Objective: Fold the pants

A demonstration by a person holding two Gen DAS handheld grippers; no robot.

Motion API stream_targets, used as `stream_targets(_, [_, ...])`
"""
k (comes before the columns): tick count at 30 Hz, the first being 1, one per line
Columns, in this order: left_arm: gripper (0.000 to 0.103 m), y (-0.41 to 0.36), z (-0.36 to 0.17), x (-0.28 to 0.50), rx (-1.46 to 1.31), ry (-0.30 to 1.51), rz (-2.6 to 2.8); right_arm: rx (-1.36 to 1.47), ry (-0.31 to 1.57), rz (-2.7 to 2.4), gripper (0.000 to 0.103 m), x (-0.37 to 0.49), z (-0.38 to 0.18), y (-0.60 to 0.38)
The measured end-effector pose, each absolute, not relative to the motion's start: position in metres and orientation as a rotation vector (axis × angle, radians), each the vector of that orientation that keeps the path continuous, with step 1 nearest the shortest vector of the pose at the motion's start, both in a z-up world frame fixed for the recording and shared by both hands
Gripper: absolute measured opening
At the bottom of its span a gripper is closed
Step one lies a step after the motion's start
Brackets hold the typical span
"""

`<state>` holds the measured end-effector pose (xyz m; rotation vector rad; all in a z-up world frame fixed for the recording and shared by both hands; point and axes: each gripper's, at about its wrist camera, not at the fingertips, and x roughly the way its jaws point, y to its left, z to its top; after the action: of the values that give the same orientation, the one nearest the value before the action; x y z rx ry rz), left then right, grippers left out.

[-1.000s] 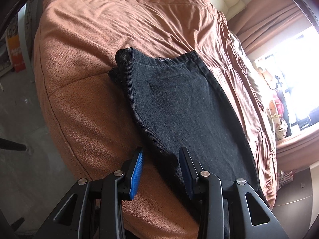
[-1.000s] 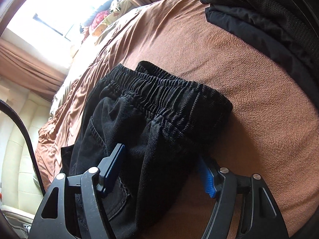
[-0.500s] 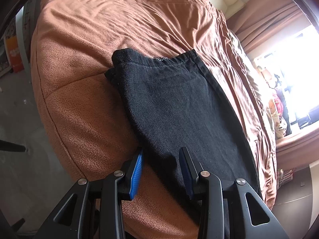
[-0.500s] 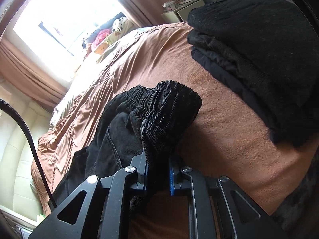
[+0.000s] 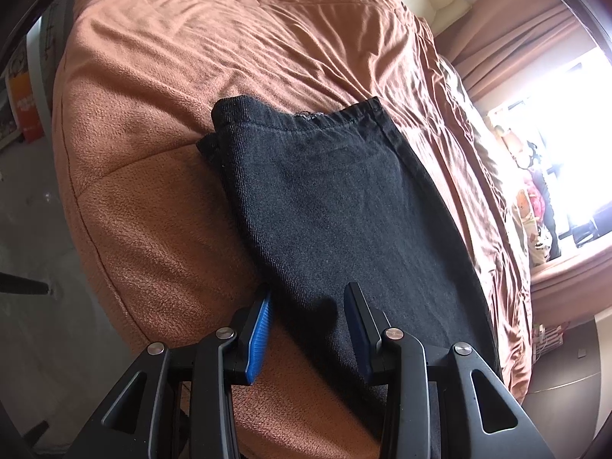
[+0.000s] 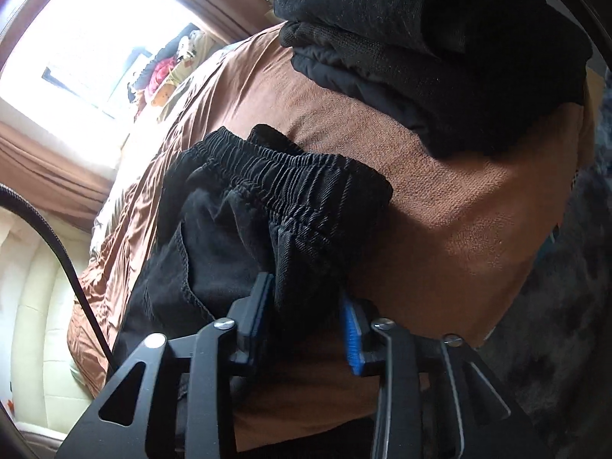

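Note:
Black pants lie on a brown bedspread. In the left wrist view the legs (image 5: 344, 206) lie flat, hems at the far end. My left gripper (image 5: 308, 325) is open, its fingers astride the near edge of the leg fabric. In the right wrist view the elastic waistband (image 6: 275, 176) is bunched and raised. My right gripper (image 6: 306, 317) is open about a hand's width, with waist fabric between its blue pads but not pinched.
A stack of folded black clothes (image 6: 440, 57) sits on the bed beyond the waistband to the right. The bed edge (image 5: 88, 206) drops to the floor at left. A window and curtains (image 6: 76, 49) lie beyond the bed. A black cable (image 6: 57, 237) crosses left.
My right gripper was open a second ago, shut on the waistband half a second ago, and now stands open again; the waistband has spread out. The left gripper has stayed open.

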<state>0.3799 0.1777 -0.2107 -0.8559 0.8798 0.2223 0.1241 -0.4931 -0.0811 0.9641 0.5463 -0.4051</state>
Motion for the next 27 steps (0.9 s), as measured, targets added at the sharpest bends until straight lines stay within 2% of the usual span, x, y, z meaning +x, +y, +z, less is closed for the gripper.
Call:
stream_targets(1, [0.040, 0.178, -0.211, 0.380, -0.861, 0.879, 0.222, 0.958, 0.532, -0.405, 0.078, 0.125, -0.077, -0.495])
stream_targets(2, [0.041, 0.178, -0.212, 0.380, -0.864, 0.878, 0.223, 0.953, 0.521, -0.401, 0.079, 0.125, -0.074, -0.496])
stream_targets(6, [0.042, 0.177, -0.212, 0.380, -0.868, 0.871, 0.227, 0.954, 0.534, -0.380, 0.079, 0.139, -0.069, -0.509])
stream_targets(14, [0.042, 0.178, -0.212, 0.377, -0.873, 0.864, 0.224, 0.856, 0.679, -0.482, 0.079, 0.183, -0.079, -0.515])
stream_targets(15, [0.042, 0.178, -0.213, 0.377, -0.876, 0.862, 0.224, 0.826, 0.688, -0.498, 0.076, 0.187, -0.078, -0.514])
stream_targets(17, [0.042, 0.180, -0.213, 0.375, -0.885, 0.856, 0.224, 0.790, 0.691, -0.530, 0.056, 0.191, -0.075, -0.515])
stream_targets(19, [0.042, 0.182, -0.213, 0.374, -0.894, 0.849, 0.224, 0.827, 0.628, -0.531, 0.016, 0.182, -0.066, -0.519])
stream_targets(22, [0.042, 0.187, -0.212, 0.372, -0.903, 0.838, 0.222, 0.894, 0.499, -0.509, 0.013, 0.158, -0.050, -0.526])
stream_targets(27, [0.042, 0.198, -0.215, 0.370, -0.935, 0.817, 0.229, 0.909, 0.434, -0.525, 0.011, 0.128, -0.047, -0.512])
